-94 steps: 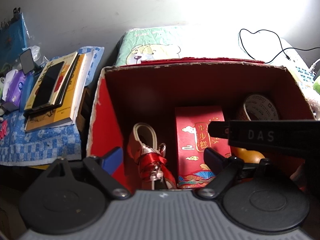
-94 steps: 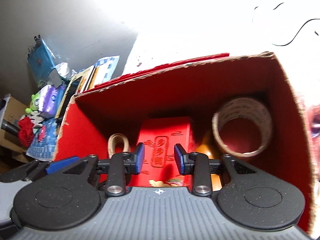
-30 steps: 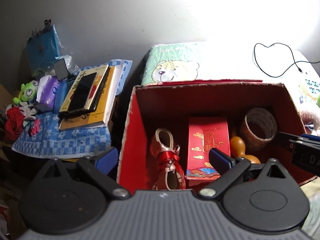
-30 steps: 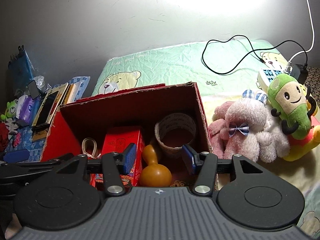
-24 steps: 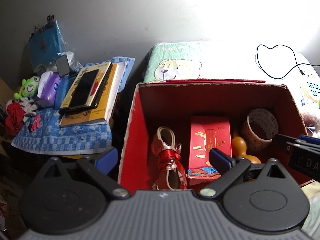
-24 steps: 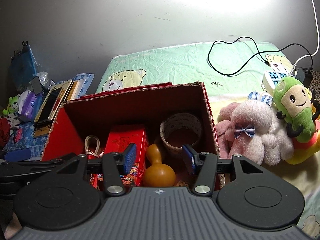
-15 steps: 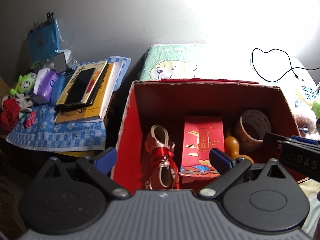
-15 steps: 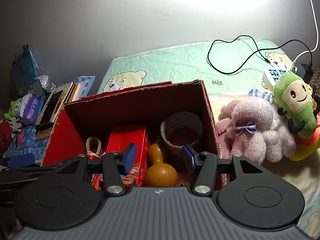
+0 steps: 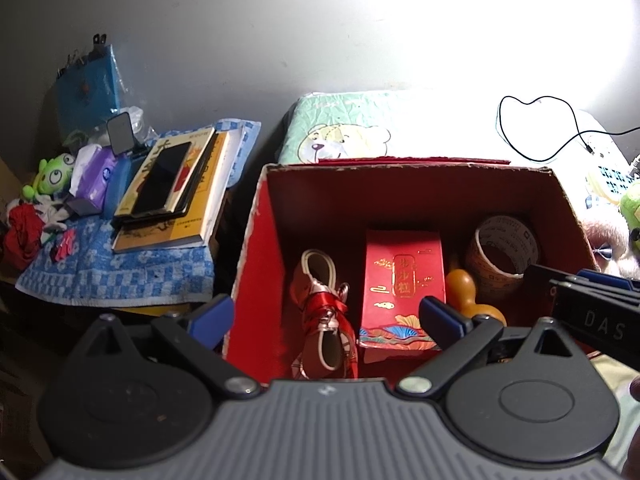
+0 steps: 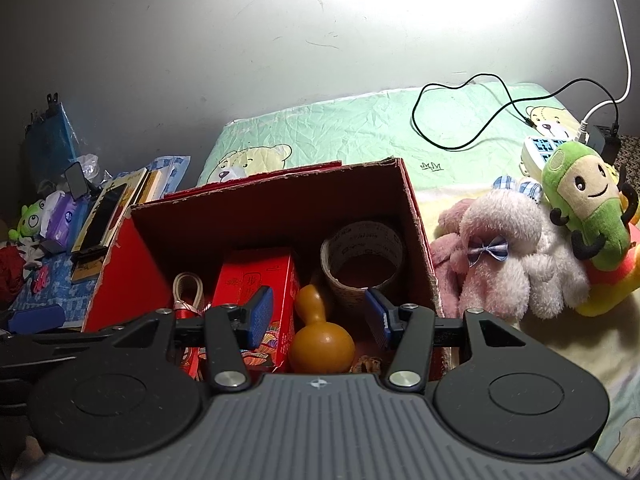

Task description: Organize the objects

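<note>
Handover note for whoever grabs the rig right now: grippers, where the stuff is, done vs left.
Left gripper: open, empty, above the near-left part of the red cardboard box.
Right gripper: open, empty, over the box's near edge, above the gourd.
In the box: ribbon-tied bundle at left, red gift box in the middle, gourd, tape roll at right.
Outside: pink plush bunny and green plush on the bed to the right; books with phone on the blue cloth to the left.
Done: four items boxed.
Left: probably the plush toys; which goes next is not clear.
</note>
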Tool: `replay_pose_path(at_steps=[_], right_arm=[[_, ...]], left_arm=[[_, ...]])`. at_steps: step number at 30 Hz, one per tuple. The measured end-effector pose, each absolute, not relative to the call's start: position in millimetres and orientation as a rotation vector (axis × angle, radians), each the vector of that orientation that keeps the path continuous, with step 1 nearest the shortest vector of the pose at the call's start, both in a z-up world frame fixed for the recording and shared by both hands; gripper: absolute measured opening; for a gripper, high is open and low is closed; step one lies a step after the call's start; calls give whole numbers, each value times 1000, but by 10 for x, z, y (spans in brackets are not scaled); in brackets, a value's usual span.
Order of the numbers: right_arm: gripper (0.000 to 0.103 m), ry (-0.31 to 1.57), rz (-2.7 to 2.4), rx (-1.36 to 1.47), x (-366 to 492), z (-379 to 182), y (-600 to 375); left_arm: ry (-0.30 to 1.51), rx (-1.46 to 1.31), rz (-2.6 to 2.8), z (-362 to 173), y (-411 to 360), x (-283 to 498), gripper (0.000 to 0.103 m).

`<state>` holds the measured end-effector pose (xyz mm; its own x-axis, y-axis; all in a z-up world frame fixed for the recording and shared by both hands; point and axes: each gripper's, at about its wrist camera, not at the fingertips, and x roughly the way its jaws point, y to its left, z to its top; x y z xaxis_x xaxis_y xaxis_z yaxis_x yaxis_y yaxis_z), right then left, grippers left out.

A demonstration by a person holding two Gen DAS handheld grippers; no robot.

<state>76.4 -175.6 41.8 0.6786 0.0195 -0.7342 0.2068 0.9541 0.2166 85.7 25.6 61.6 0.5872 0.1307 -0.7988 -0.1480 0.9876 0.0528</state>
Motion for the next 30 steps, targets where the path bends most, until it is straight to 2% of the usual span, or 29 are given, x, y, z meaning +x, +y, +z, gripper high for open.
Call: replay_pose_path(at_steps=[17,30], right_arm=[[53,820,-79,299,538,527,-1664],[54,896,-18,296,306,387,-1637]], left_arm=[[920,-15,168,728,273,577,99],[1072,-2,134,440,99,416,99]])
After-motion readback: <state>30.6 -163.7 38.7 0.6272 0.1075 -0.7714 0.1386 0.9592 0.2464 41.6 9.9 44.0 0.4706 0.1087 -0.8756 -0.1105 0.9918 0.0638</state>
